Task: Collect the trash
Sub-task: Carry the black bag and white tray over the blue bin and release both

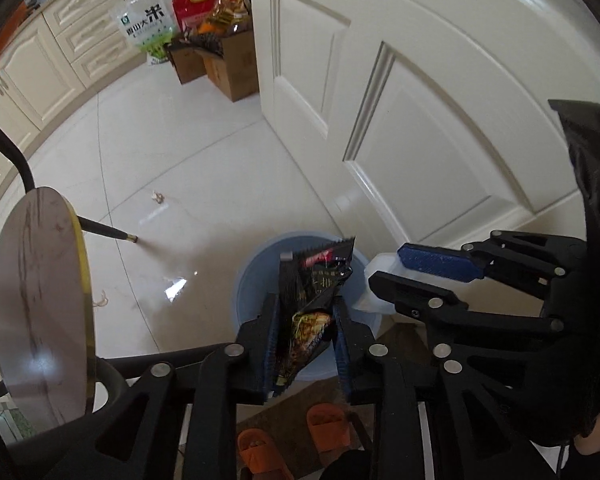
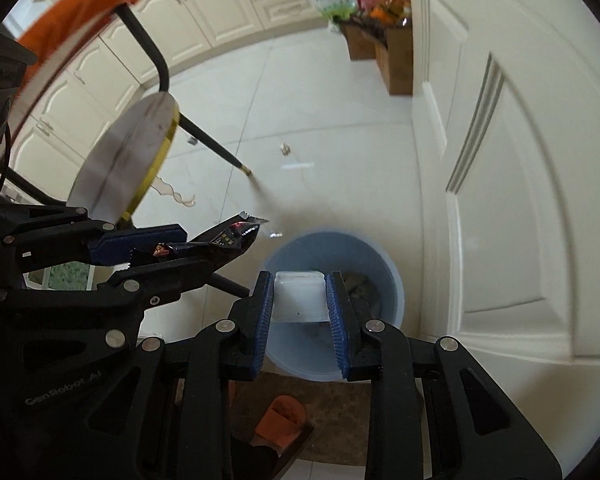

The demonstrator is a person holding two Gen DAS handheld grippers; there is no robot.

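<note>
Left wrist: left gripper clamps wrapper, right gripper clamps tub, above bin. Centre both, then release.

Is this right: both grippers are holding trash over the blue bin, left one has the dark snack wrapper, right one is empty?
Not quite. The right gripper is not empty: it is shut on a clear plastic container, as the right wrist view shows. The rest holds: the left gripper grips the dark snack wrapper, both over the blue bin.
</note>
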